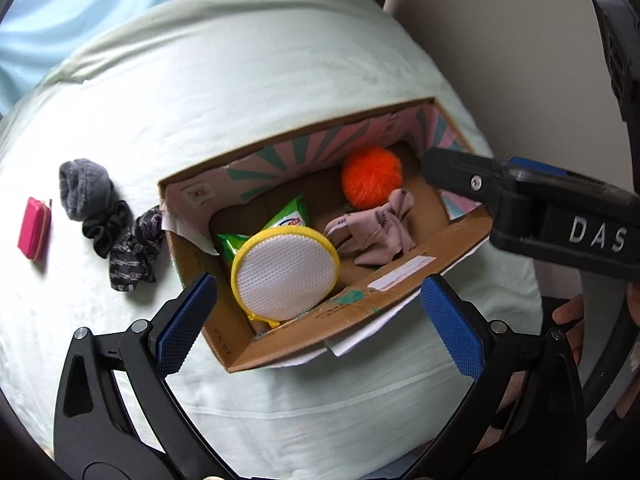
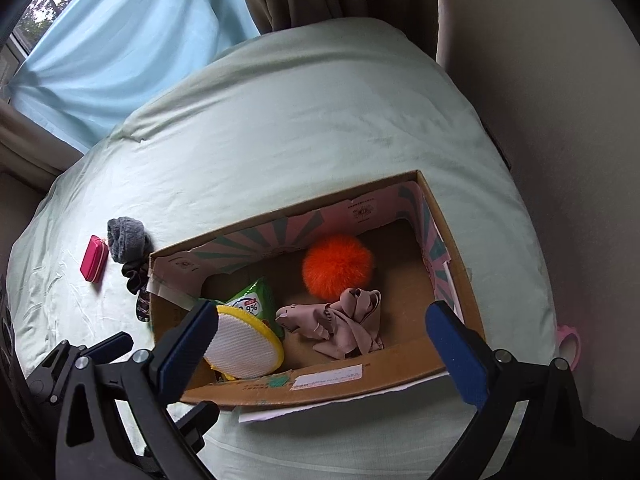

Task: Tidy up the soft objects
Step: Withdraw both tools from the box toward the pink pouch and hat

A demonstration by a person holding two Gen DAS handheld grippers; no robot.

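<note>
Both tongs (image 1: 320, 320) (image 2: 324, 344) gape over the leftward-slanting box (image 2: 400, 380).

Matt cardboard box (image 2: 404, 376), fluffy orange pompom (image 2: 338, 266), perhaps glossy plastic wipes packet (image 2: 256, 300).

Orange pompom (image 2: 338, 266); pink cloth (image 2: 340, 324); yellow-rimmed white mesh pad (image 1: 285, 274); green packet (image 1: 280, 226); grey sock (image 1: 85, 188); magenta pouch (image 1: 35, 228); pale green sheet (image 2: 280, 140).

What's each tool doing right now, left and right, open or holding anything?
Left tool: open, empty, above the cardboard box.
Right tool: open, empty, also over the box.
</note>
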